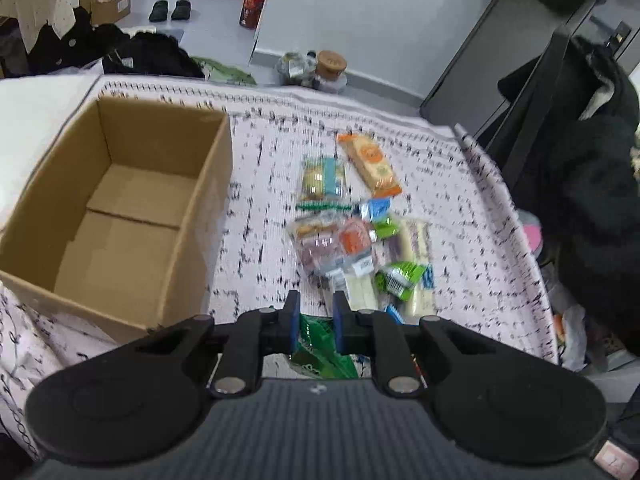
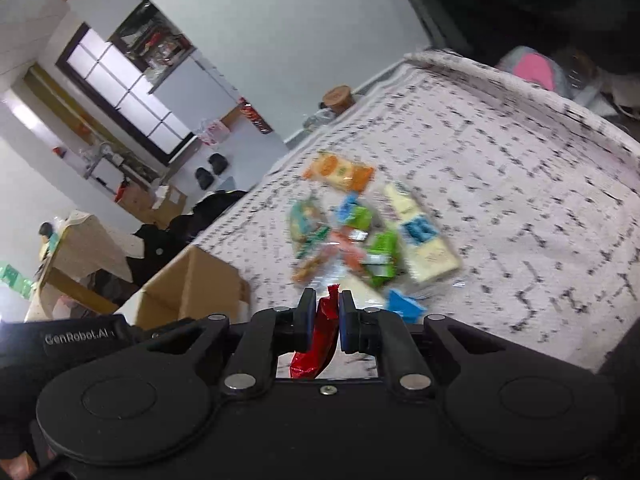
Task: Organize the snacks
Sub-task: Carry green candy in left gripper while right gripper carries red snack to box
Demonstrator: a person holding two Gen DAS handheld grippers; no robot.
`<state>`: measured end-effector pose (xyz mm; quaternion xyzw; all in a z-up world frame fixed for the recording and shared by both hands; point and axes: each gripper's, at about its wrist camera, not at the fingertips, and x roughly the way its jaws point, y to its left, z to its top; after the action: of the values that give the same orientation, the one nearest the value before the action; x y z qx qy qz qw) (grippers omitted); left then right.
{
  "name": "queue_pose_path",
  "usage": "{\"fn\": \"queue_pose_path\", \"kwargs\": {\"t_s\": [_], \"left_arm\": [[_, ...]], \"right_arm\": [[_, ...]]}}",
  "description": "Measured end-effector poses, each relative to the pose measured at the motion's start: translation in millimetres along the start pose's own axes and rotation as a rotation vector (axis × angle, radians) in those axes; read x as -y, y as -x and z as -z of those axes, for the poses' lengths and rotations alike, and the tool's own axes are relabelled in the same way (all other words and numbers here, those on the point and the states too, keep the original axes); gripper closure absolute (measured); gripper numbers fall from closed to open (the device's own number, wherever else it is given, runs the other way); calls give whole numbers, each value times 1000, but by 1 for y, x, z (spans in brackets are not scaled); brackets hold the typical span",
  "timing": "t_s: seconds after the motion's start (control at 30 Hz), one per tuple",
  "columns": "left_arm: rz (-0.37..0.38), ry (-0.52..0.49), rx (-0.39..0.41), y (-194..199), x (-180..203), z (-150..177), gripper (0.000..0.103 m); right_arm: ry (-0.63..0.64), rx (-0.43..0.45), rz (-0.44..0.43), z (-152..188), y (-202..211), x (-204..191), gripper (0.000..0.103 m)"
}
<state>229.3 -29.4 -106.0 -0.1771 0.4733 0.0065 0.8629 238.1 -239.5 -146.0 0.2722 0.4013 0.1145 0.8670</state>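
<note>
My left gripper [image 1: 316, 300] is shut on a green snack packet [image 1: 318, 344] and holds it above the patterned cloth, to the right of an open, empty cardboard box [image 1: 120, 208]. A pile of mixed snack packets [image 1: 352, 236] lies ahead of it, with an orange packet [image 1: 370, 164] at the far end. My right gripper [image 2: 325, 300] is shut on a red snack packet [image 2: 318, 340], held above the cloth. The same pile [image 2: 360, 232] lies just ahead of it, and the box corner [image 2: 192, 288] is at its left.
The table wears a pale cloth with black marks [image 1: 280, 152]; its edge curves away on the right [image 1: 532, 248]. Dark clothing hangs on a chair at the right [image 1: 580, 168]. Jars [image 1: 316, 68] stand on the floor beyond the far edge. Black clothes [image 1: 120, 52] lie behind the box.
</note>
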Motion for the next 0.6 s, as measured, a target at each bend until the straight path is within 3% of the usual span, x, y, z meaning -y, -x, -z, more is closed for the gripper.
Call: {"fn": "queue_pose_path", "kwargs": {"t_s": [0.23, 0.6], "left_arm": [[13, 16, 70, 33, -15, -20, 88], [-26, 19, 154, 61, -54, -46, 88]], "right_arm": [[69, 11, -63, 0, -3, -44, 91], [152, 0, -119, 3, -19, -100, 91]]}}
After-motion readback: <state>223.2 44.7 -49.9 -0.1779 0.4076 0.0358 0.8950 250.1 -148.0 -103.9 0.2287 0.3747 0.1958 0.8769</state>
